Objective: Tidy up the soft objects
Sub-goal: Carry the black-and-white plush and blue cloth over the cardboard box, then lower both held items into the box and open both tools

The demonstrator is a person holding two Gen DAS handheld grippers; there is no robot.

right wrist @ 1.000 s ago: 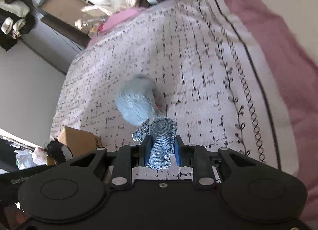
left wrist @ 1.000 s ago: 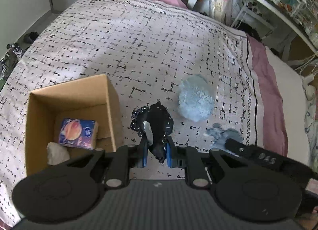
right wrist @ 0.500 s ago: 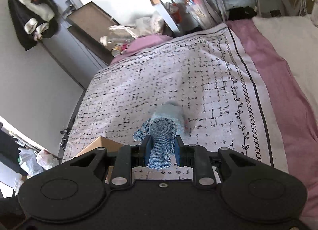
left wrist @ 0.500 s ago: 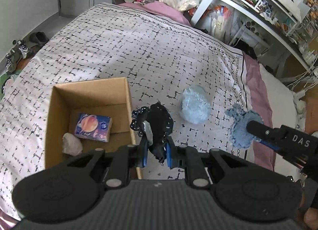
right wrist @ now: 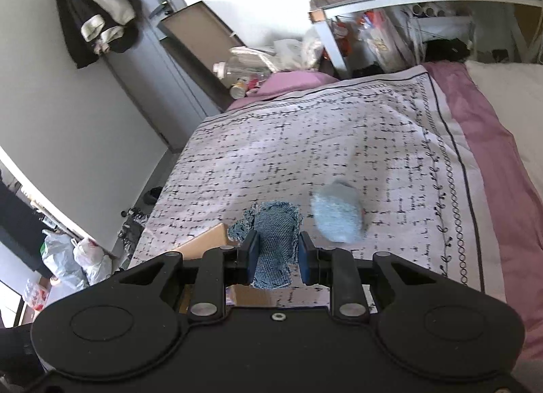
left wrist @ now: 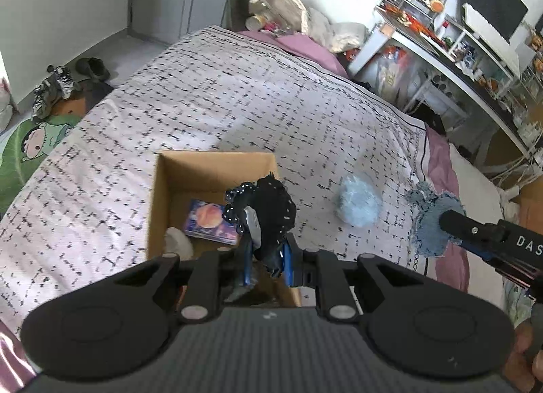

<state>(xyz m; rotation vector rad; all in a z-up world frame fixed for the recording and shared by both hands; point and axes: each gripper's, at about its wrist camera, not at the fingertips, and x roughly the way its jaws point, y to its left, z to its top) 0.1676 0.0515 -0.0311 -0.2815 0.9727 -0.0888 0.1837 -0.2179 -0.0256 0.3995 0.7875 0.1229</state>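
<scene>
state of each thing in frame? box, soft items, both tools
Cardboard box: open, holds a printed pack and a white lump.
Black fabric item: clamped in left tool, above the box.
Denim piece: clamped in right tool, off the bed.
Fluffy blue item: loose on the bedspread.

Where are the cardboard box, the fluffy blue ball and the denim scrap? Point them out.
cardboard box (left wrist: 217, 157), left wrist view, far rim.
fluffy blue ball (left wrist: 358, 203), left wrist view, middle.
denim scrap (right wrist: 275, 243), right wrist view, middle.

Denim scrap (right wrist: 275, 247) between fingers (right wrist: 253, 259)
</scene>
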